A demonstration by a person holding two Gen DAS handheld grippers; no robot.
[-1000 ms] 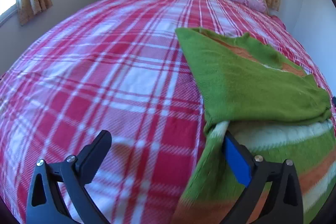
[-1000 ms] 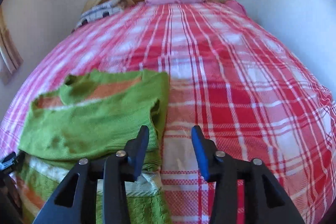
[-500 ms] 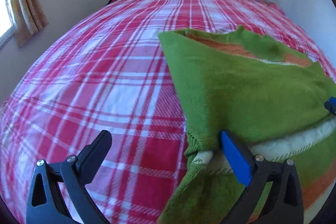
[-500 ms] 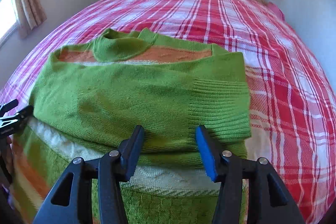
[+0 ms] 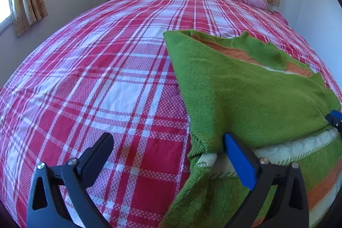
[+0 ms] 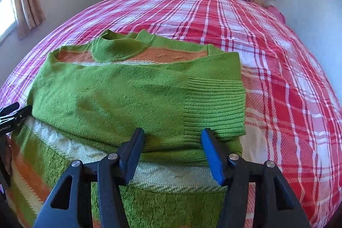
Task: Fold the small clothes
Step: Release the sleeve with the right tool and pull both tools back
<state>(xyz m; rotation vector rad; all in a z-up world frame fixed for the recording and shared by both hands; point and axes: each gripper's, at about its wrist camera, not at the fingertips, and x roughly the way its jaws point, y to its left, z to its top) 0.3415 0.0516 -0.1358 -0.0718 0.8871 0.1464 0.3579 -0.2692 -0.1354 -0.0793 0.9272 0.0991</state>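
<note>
**Both tools spread at the sweater's near fold**

I find the green sweater (image 6: pixel 119 99) lying on the plaid bed (image 5: pixel 102 82), its sleeves folded across the body. My left tool (image 5: pixel 168 155) is spread wide, its right finger (image 5: pixel 237 159) at the sweater's left edge. My right tool (image 6: pixel 171 153) is spread, the ribbed cuff (image 6: pixel 213 108) directly ahead of it.

green-orange-white striped sweater (image 6: pixel 111 97), red-white plaid bedspread (image 5: pixel 102 82)
</note>
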